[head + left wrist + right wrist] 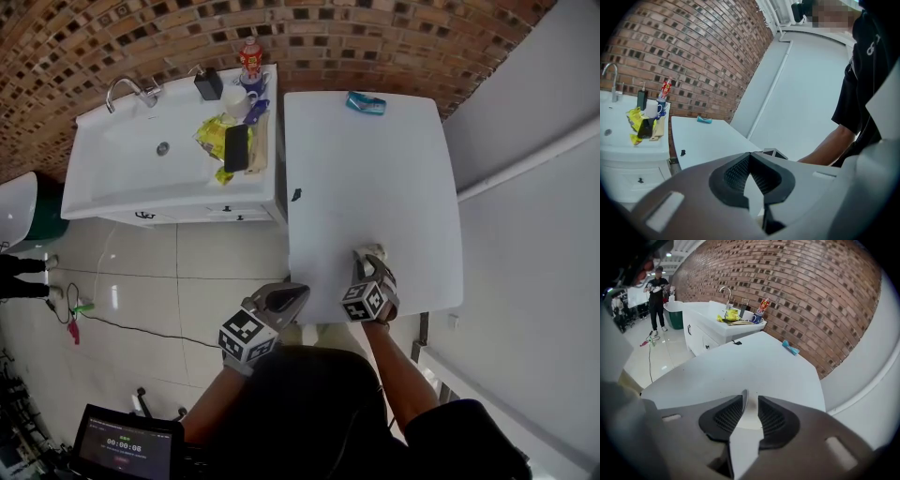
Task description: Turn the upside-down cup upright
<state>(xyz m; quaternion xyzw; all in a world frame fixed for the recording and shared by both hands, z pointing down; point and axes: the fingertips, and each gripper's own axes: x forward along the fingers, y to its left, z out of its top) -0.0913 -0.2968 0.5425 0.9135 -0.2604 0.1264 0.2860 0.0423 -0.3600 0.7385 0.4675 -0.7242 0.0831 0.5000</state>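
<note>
my grey hand-held right gripper (751, 400) points down at the near edge of the white rectangular table (366, 169) with its dark ribbed jaws spread wide. the small white cup (372, 250) sits on the table at that edge, between the jaws, its thin wall close to one jaw and not squeezed, though i cannot tell which way up it stands. my grey left gripper (749, 157) hangs just off the table's near left corner, jaw tips drawn together on nothing.
</note>
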